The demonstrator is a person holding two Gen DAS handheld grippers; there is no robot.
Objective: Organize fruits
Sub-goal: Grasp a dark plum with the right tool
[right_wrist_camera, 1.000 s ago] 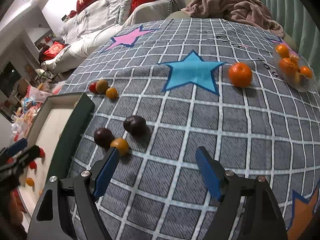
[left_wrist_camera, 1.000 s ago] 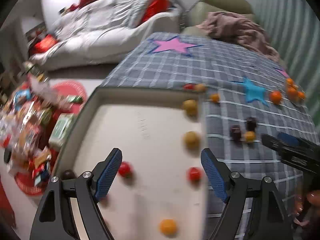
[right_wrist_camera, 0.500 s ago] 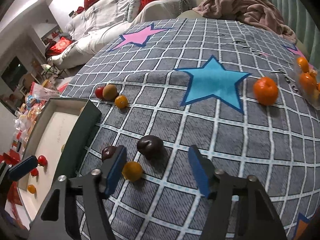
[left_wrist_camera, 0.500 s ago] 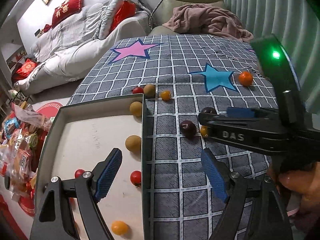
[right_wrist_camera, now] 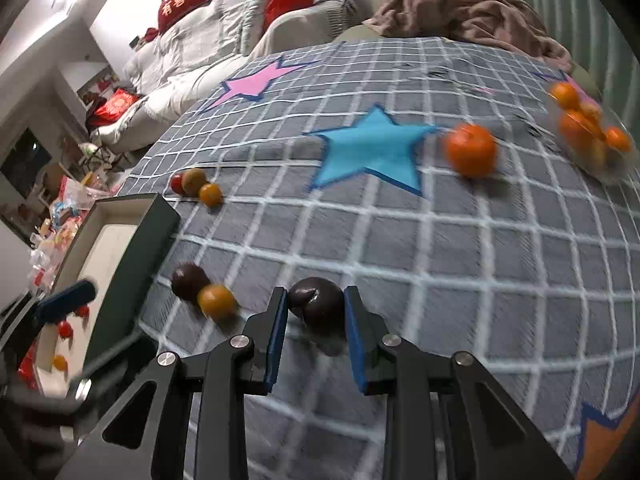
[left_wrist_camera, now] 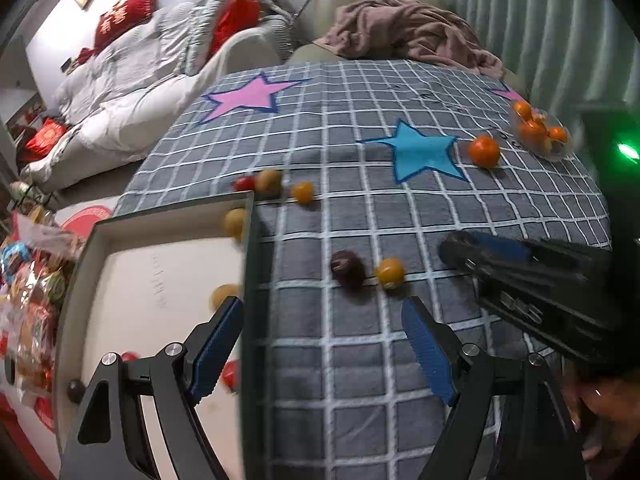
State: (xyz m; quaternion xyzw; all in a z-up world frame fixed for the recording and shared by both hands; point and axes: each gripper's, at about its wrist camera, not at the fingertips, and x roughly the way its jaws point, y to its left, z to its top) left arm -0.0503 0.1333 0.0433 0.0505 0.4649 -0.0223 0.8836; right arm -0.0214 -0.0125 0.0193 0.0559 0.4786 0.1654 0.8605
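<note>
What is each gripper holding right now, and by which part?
The right gripper clamps the dark plum across its sides, pads on both flanks. The left gripper is open and holds nothing.

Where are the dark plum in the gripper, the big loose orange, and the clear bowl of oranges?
dark plum (right_wrist_camera: 316, 306): right wrist view, on its rounded front.
big loose orange (right_wrist_camera: 471, 151): right wrist view, on its middle.
clear bowl (right_wrist_camera: 612, 172): right wrist view, on its near rim.
</note>
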